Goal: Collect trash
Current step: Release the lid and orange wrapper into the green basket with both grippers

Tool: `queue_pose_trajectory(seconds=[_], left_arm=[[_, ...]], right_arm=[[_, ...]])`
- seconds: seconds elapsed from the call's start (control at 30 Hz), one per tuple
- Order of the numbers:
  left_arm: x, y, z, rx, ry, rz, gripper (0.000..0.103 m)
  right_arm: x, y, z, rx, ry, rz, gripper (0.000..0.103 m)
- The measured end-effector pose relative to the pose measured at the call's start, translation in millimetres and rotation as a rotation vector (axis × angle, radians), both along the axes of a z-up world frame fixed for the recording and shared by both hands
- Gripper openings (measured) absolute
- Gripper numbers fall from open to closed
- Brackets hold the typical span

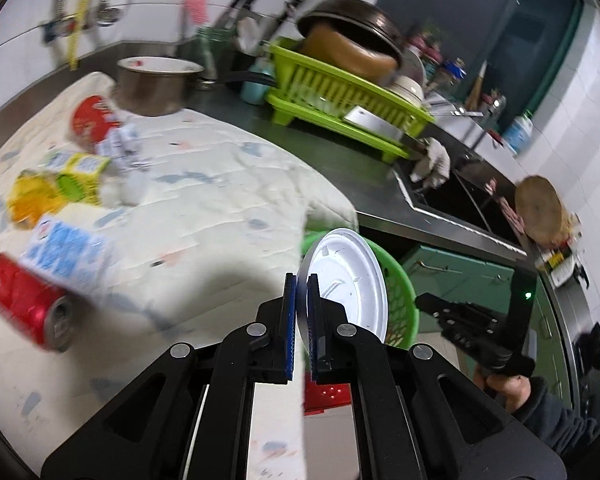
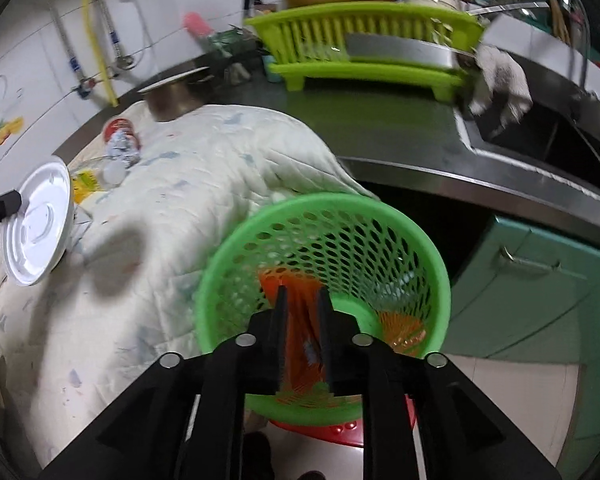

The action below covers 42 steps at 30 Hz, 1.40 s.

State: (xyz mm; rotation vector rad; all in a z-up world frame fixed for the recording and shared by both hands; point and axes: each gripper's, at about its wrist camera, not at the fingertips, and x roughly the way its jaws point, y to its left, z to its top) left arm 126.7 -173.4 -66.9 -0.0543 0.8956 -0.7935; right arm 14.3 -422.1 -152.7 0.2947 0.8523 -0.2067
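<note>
Lid: white plastic lid (image 1: 346,280) pinched on edge in the left gripper (image 1: 301,292), above the quilted cloth (image 1: 204,184), beside the green basket (image 2: 432,264).
Right gripper (image 2: 303,300): over the basket, jaws narrowly parted, gripping nothing; orange wrapper (image 2: 296,292) below in the basket.
Remaining trash: red can (image 1: 28,304) and cartons (image 1: 66,252) on the cloth, far from the basket.
</note>
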Motion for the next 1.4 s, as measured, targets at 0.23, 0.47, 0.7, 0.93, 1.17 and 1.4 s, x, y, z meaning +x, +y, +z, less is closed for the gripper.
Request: queue_pose_trajectory(seconds=[0.23,0.47,0.7,0.93,1.17,1.4], left_arm=[[5.6,-62.1,-17.3,0.043,0.023,-0.077,0.004],[10.8,-105.5,-45.8,0.084,0.086,-0.115,0.005],[10.5,-127.6,-65.8,0.105,0.121,-0.136,0.008],[7.8,-126.6,-66.1,0.089,0.134,-0.136,0.024],[6.9,-102.3,-49.6,0.08,0.102,-0.095,0.043],[11.3,-58.9,-32.7,0.076,0.073,-0.008,0.056]], right_arm=[[-21.2,-9.4,6.1,0.028,-0.039,-0.051,0.042],[-42.9,-9.1,26.1,0.022,-0.085,-0.075,0.051],[-59.8,-12.6,40.5,0.017,-0.119,-0.098,0.054],[-63.7,-9.2,44.5,0.018,-0.124,-0.093,0.055],[-57.0,0.2,50.1,0.014,-0.14,-0.066,0.061],[-43.0,14.8,58.6,0.009,-0.154,-0.017,0.071]])
